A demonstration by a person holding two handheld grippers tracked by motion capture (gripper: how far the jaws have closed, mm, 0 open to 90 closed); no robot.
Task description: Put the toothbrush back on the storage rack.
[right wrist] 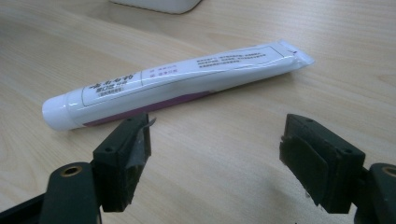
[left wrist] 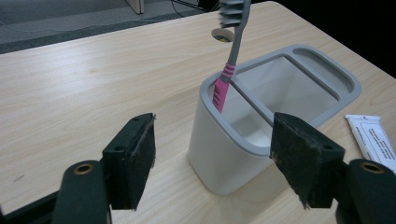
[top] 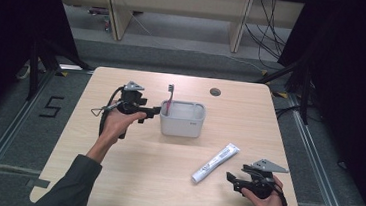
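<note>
A pale wooden table [top: 129, 178] is set in a dark-curtained room, with cables trailing on the floor behind it. Near the table's middle a grey holder [top: 182, 118] is placed, and a pink-and-grey toothbrush [top: 168, 100] is already stood upright in its narrow left-hand slot, leaning on the rim. That part of the tidying can be judged done. The left gripper [top: 152, 111] is held just beside the holder with its jaws spread and nothing between them. The white toothpaste tube [top: 215, 162] is still lying flat on the table, well apart from the holder. The right gripper [top: 232, 180] is pointed at the tube from close by, jaws spread wide and empty. What is left, by this judgement, is for the tube to be picked up and set in the holder's wide compartment.
</note>
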